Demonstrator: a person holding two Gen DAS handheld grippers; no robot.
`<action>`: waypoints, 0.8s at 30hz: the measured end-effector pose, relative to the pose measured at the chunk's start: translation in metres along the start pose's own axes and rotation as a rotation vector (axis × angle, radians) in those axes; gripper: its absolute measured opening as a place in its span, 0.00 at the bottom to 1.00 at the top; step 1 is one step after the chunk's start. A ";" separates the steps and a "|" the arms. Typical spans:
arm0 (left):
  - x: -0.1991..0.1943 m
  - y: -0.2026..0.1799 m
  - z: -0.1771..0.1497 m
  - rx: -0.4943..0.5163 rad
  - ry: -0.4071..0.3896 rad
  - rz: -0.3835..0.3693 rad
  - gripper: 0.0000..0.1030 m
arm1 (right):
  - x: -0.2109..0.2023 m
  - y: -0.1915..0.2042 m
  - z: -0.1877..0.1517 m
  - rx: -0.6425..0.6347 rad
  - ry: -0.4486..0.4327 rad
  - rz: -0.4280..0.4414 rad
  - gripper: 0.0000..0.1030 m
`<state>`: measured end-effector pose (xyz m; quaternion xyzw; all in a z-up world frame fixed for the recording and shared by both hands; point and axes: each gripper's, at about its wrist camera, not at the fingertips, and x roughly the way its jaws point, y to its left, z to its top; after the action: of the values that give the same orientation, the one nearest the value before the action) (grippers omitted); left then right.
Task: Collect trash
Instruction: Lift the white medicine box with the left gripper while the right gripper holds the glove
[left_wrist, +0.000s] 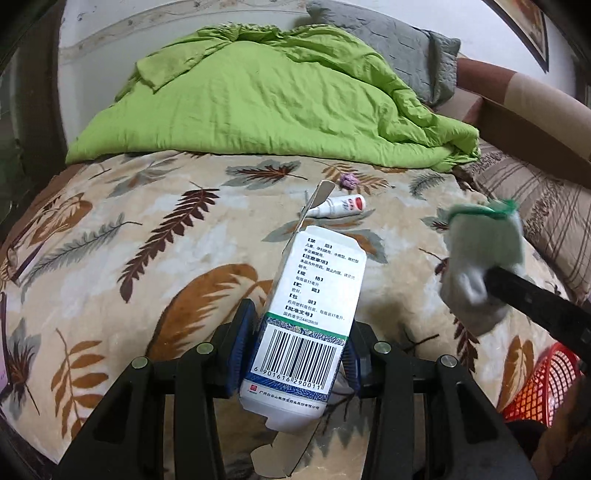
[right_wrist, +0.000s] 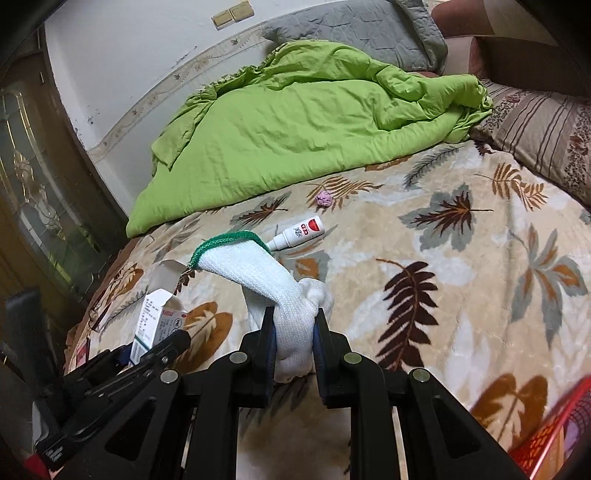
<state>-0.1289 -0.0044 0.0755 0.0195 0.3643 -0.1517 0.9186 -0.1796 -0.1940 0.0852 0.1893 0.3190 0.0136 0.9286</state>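
My left gripper (left_wrist: 297, 347) is shut on a white medicine box (left_wrist: 314, 306) with a barcode and an open top flap, held above the leaf-patterned bedspread. My right gripper (right_wrist: 294, 334) is shut on a white knitted glove (right_wrist: 284, 291) with a green cuff. That glove (left_wrist: 480, 254) shows blurred at the right in the left wrist view. The box (right_wrist: 155, 325) and the left gripper sit at the lower left in the right wrist view. On the bed lie a small white spray bottle (left_wrist: 341, 206) (right_wrist: 299, 232) with a red label and a crumpled purple scrap (left_wrist: 349, 181) (right_wrist: 324, 199).
A green quilt (left_wrist: 258, 96) is heaped at the back of the bed, with grey and striped pillows (right_wrist: 535, 125) to the right. A red mesh basket (left_wrist: 543, 387) (right_wrist: 550, 432) stands at the lower right. A dark wooden door (right_wrist: 40, 177) is on the left.
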 end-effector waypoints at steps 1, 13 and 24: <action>0.000 0.000 -0.001 0.010 -0.012 0.023 0.41 | -0.001 0.000 -0.001 -0.003 -0.004 0.000 0.19; -0.003 -0.002 -0.004 0.052 -0.073 0.080 0.41 | 0.006 0.004 -0.001 -0.019 0.015 -0.024 0.19; -0.003 -0.003 -0.004 0.054 -0.073 0.076 0.41 | 0.007 0.004 -0.001 -0.019 0.018 -0.030 0.19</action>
<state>-0.1343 -0.0056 0.0745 0.0526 0.3253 -0.1269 0.9356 -0.1747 -0.1892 0.0816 0.1757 0.3302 0.0044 0.9274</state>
